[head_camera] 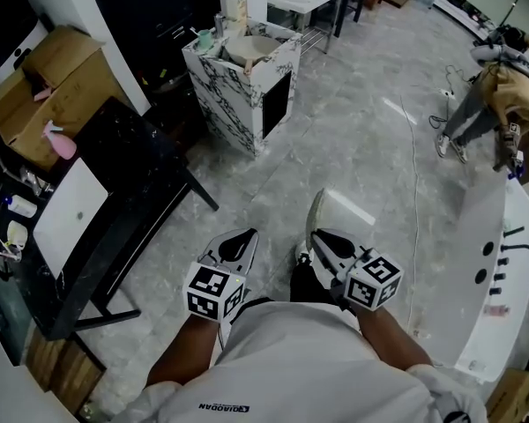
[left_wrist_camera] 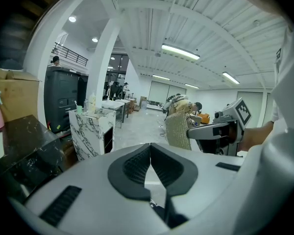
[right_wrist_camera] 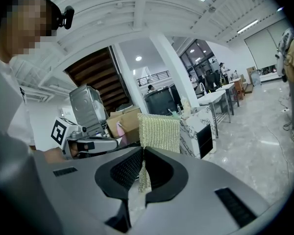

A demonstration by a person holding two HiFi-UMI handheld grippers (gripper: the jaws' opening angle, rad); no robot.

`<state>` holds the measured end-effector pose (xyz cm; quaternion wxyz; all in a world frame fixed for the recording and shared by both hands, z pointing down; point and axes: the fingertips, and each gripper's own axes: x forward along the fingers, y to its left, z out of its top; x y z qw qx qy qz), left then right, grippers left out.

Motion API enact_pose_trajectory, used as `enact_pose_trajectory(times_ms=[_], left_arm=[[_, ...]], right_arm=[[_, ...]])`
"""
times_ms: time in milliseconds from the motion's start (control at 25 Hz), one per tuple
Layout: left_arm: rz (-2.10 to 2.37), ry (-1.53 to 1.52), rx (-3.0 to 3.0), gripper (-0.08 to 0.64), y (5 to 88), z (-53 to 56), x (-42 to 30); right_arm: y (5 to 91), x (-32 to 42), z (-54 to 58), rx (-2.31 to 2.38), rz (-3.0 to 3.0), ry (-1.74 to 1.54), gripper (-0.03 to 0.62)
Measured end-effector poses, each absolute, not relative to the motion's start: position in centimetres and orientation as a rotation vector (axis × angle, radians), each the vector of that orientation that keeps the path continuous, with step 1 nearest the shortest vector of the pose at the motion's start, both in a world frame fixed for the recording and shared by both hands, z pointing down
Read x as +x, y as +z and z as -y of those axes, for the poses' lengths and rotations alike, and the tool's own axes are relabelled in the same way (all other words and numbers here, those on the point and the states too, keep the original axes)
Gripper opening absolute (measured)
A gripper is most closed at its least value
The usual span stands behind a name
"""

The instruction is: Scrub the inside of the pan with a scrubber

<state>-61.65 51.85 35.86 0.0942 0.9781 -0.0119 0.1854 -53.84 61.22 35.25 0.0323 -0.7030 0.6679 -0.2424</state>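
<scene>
While my right gripper [right_wrist_camera: 143,153] clamps the scrubber [right_wrist_camera: 159,131] by its lower edge, my left gripper [left_wrist_camera: 150,148] has its fingers pressed together on nothing. Open floor [head_camera: 361,148] lies ahead, between the edge of the black table [head_camera: 132,161] and the white counter [head_camera: 516,254].

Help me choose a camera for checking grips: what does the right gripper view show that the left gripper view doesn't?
Only the right gripper view: the right gripper with its jaws shut on the scrubber at its lower edge, and the left gripper from outside. Only the left gripper view: the left jaws shut together with nothing between them, and the right gripper from outside. Both: the scrubber, the marble-patterned cabinet and the pink spray bottle.
</scene>
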Motion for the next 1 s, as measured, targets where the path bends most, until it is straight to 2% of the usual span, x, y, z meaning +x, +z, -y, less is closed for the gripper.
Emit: enact_pose_trajectory(times_ms=[280,680,1000], left_arm=[[0.064,0.584,2.893,0.015,37.3,-48.6,-55.4],[0.151,0.549,2.940,0.015,34.9,-43.0,-39.0],[0.238,0.582,2.901,0.015,35.4,-40.0,-30.3]], right_arm=[[36.5,-47.2,-56.3,-2.108,-2.088,-0.745,0.052],[34.5,-31.4,-50.8,-2.062,-2.158,-0.691,0.052],[35.3,-22.4,-48.5,-2.009,-2.218,-0.744,0.052]])
